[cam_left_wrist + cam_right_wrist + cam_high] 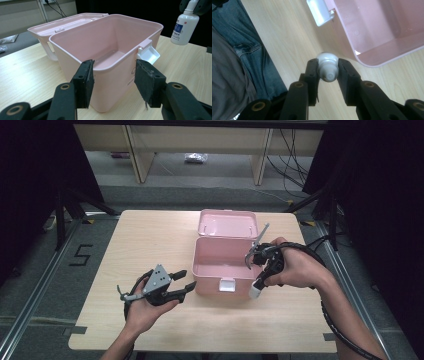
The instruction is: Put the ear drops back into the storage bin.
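Hanging between right tongs [327,68], white bottle [327,67], beside pink box [377,30]

A lab-like recording space: black curtains [30,180], tripod legs [62,215], loose cables [290,155], taped floor number [80,255].

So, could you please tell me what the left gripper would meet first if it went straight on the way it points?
Most likely the near wall of the open pink box: the left gripper, jaws open and empty, points straight at it, though the gap is hard to judge.
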The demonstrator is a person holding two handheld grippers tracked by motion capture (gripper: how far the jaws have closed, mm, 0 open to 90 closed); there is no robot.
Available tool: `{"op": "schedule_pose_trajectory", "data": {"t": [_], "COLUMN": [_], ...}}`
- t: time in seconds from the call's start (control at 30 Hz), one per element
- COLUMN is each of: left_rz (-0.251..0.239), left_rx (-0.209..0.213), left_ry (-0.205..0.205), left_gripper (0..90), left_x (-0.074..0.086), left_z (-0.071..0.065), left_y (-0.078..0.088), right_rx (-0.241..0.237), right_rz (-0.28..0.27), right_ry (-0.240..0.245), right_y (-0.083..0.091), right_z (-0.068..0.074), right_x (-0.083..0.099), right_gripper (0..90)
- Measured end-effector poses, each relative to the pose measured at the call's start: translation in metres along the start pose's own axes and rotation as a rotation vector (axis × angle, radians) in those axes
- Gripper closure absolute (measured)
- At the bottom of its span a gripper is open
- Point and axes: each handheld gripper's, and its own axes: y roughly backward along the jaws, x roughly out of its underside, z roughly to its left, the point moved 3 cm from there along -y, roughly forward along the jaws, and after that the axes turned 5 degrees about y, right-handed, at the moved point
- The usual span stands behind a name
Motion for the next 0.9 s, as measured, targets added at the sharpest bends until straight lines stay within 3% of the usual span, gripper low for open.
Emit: {"op": "schedule_pose_trajectory", "data": {"t": [0.07, 0.13, 0.9], "left_rz": [-0.001, -0.001, -0.001], "left_rx": [-0.001, -0.001, 0.001], "left_ry": [0.001, 0.000, 0.002], "left_gripper": [48.7, 48.7, 48.6], "left_x": [0.000, 0.000, 0.000], "left_z": [0.000, 0.000, 0.000], "left_y": [0.000, 0.000, 0.000], "right_rx": [0.002, 0.000, 0.010], "right_rz": [-0.013, -0.008, -0.028], "right_ry": [0.022, -0.003, -0.001], "right_y": [0.001, 0.004, 0.018], "right_z": [-0.002, -0.001, -0.015], "right_x": [-0.001, -0.001, -0.005], "right_gripper": [71.5, 71.5, 71.5]}}
